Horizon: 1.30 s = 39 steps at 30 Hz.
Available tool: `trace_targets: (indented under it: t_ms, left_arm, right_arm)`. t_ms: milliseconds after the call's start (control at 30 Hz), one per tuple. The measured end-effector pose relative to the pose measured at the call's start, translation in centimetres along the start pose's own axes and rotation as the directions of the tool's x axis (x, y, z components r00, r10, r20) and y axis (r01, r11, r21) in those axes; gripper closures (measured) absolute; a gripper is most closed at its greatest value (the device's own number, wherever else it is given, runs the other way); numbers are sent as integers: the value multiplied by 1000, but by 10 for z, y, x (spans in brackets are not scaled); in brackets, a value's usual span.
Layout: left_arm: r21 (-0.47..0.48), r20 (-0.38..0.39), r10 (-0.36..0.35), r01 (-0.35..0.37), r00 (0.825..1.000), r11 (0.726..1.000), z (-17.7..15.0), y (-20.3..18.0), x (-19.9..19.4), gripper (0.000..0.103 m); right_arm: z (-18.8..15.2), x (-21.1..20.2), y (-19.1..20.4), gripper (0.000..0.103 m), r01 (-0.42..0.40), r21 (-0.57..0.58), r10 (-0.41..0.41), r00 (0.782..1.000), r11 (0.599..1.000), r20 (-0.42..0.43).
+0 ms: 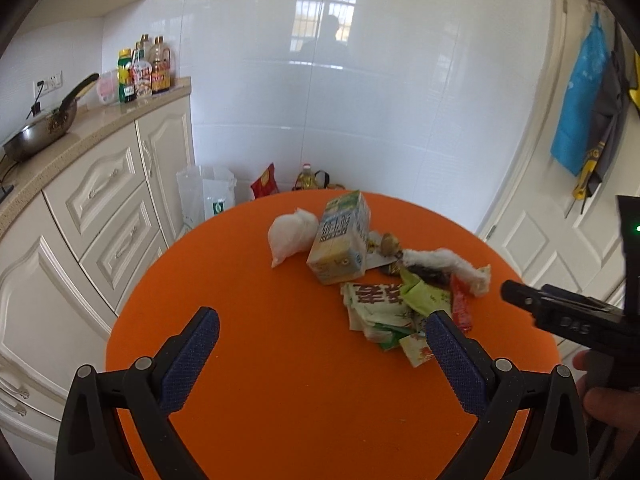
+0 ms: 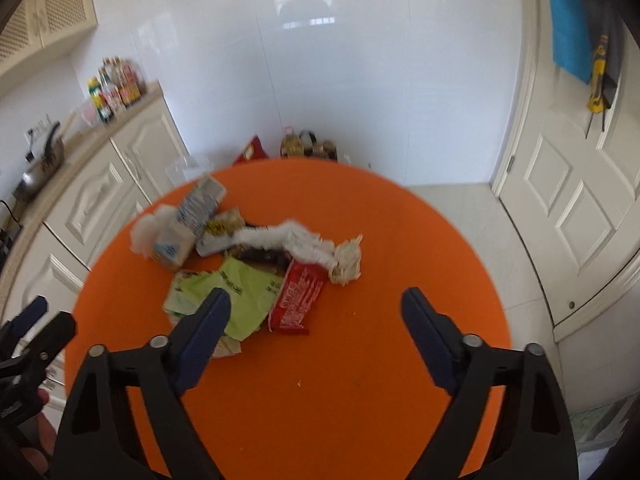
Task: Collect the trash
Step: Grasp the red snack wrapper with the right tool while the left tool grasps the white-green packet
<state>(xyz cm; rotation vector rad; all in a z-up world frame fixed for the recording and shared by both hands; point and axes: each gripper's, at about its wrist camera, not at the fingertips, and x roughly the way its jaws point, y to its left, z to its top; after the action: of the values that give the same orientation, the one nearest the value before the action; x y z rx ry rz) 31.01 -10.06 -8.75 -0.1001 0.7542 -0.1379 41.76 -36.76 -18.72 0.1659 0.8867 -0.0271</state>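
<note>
A round orange table is seen under both grippers. The left gripper is held with its 2 fingers wide apart and nothing between them; the trash lies ahead of the fingertips and toward the right finger, whose tip overlaps the wrappers in view. Farther ahead a carton lies on its side, with a white bag touching its left. The right gripper is likewise spread, nothing clamped. A green wrapper is partly covered by its left finger; a red wrapper lies just inside that finger, and a crumpled tissue is seen ahead of the gap.
</note>
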Motion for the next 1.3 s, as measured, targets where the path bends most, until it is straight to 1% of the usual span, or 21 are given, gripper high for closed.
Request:
trace_targets:
  t_ms: [33, 167, 267, 300, 333, 367, 433, 533, 600, 700, 800, 867, 933, 967, 1000, 1033, 1067, 1100, 1133, 1167, 1300]
  left_arm:
    - [0, -12, 2, -2, 1000, 1000, 3, 1, 9, 1]
    - [4, -59, 2, -2, 998, 1000, 21, 5, 42, 1]
    - [9, -86, 0, 0, 996, 1000, 30, 5, 64, 1]
    - [10, -93, -2, 3, 996, 1000, 31, 4, 71, 1]
    - [11, -101, -4, 6, 995, 1000, 35, 4, 78, 1]
    - [13, -105, -6, 7, 994, 1000, 35, 3, 84, 1]
    - [19, -118, -13, 15, 993, 1000, 39, 1, 97, 1]
    - [32, -131, -26, 31, 991, 999, 43, -4, 118, 1]
    - [36, -157, -36, 42, 987, 998, 47, -8, 138, 1]
    - [58, -183, -25, 36, 983, 998, 50, -16, 162, 1]
    - [72, -205, -35, 51, 978, 996, 55, -26, 187, 1]
    - [77, -228, -46, 65, 972, 995, 59, -34, 204, 1]
    - [44, -250, -75, 88, 965, 995, 67, -34, 225, 3]
    - [44, -242, -69, 83, 968, 996, 72, -36, 232, 4]
    - [49, -243, -81, 95, 967, 994, 76, -40, 239, 7]
    - [58, -235, -78, 94, 969, 994, 77, -43, 243, 13]
    - [72, -223, -71, 89, 972, 993, 82, -46, 249, 32]
    - [73, -220, -87, 105, 972, 992, 84, -49, 252, 44]
    - [61, -220, -103, 119, 970, 991, 88, -49, 257, 48]
    - [53, -217, -116, 131, 969, 990, 90, -49, 260, 53]
    - [24, -209, -144, 152, 967, 988, 99, -39, 273, 62]
  right_arm:
    - [0, 13, 1, 25, 1, 2, -1, 1000, 1000, -27]
    - [2, 54, 5, 32, -6, 11, 7, 995, 1000, -101]
    - [3, 77, 7, 52, 1, 8, 1, 990, 1000, -139]
    - [3, 80, 7, 54, 3, 0, -3, 990, 1000, -139]
    - [2, 80, 8, 65, 27, -23, -30, 991, 999, -134]
    - [1, 78, 7, 69, 35, -37, -40, 990, 999, -137]
    - [-4, 73, 0, 76, 18, -54, -25, 990, 998, -140]
    - [-11, 67, -6, 77, 16, -91, -28, 991, 996, -134]
    - [-12, 67, -3, 76, 24, -130, -41, 991, 991, -127]
    - [-13, 68, -3, 77, 15, -149, -32, 993, 989, -115]
    - [-16, 64, -11, 84, -17, -118, 2, 992, 993, -125]
    - [-19, 60, -18, 85, -40, -86, 29, 991, 995, -134]
    - [-23, 56, -22, 85, -49, -77, 39, 990, 996, -135]
    - [-24, 54, -25, 85, -55, -70, 45, 990, 996, -134]
    - [-24, 54, -26, 85, -61, -64, 51, 989, 996, -135]
    - [-25, 52, -27, 85, -66, -59, 57, 989, 996, -136]
    - [-26, 51, -28, 85, -71, -56, 62, 989, 996, -137]
    - [-27, 50, -28, 85, -75, -55, 67, 988, 996, -137]
    - [-28, 49, -29, 85, -85, -50, 78, 987, 995, -138]
    - [-29, 48, -30, 85, -98, -42, 91, 986, 994, -139]
    - [-33, 45, -30, 85, -117, -37, 111, 984, 992, -140]
